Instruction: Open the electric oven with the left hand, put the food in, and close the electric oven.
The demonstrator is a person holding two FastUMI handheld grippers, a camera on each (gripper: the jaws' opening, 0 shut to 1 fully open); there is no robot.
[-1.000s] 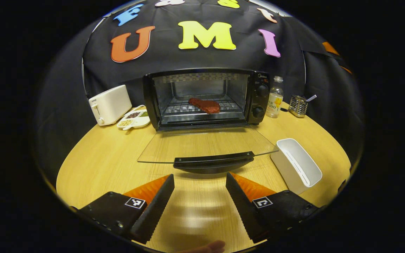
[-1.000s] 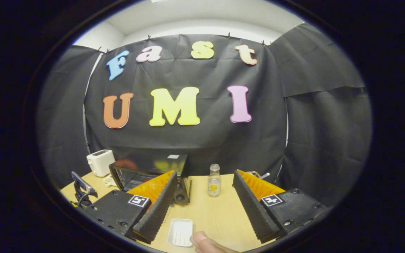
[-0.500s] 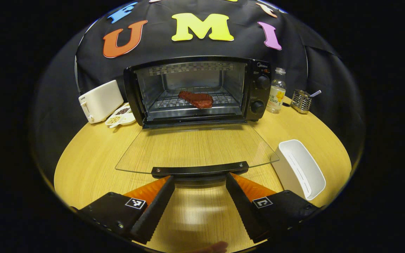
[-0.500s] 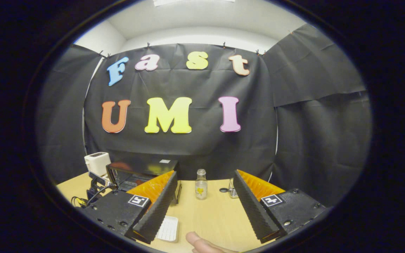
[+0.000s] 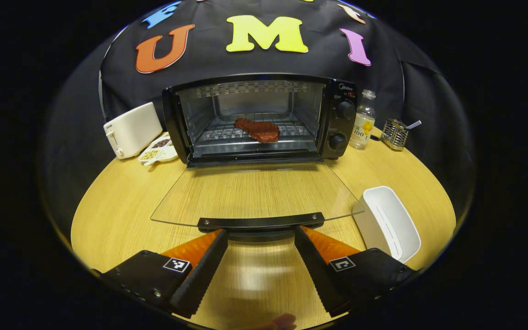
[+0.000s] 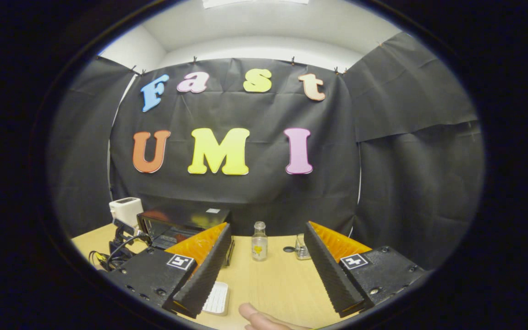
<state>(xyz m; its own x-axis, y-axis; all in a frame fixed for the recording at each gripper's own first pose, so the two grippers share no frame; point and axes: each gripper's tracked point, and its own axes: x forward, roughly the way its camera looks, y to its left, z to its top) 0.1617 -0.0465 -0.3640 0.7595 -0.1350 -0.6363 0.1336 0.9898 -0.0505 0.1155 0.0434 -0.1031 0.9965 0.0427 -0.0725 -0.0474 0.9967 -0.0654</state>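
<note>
At the front edge of the lowered oven door, the left gripper (image 5: 260, 240) stands with its jaws wide apart, holding nothing, one finger to each side of the black door handle (image 5: 261, 222). A second ago the handle lay clearly ahead of the fingertips; the gripper has since advanced until its tips reach the handle's underside. Whether they touch it cannot be told. This suggests the closing step is starting: lifting the handle should swing the glass door (image 5: 257, 192) up.

The food, a reddish steak (image 5: 256, 129), lies on the wire rack inside the open electric oven (image 5: 258, 120), so loading appears complete.

The right gripper (image 6: 266, 256) is also wide open and empty, raised above the table, to the right of the oven; it has levelled off over the last second.

Outward from the oven on the round wooden table (image 5: 117, 197): a white toaster (image 5: 132, 129) and a divided snack dish (image 5: 158, 153) to its left, a small bottle (image 5: 362, 120) and wire holder (image 5: 394, 134) to its right, an empty white tray (image 5: 387, 222) beside the door. Black cloth walls the booth.
</note>
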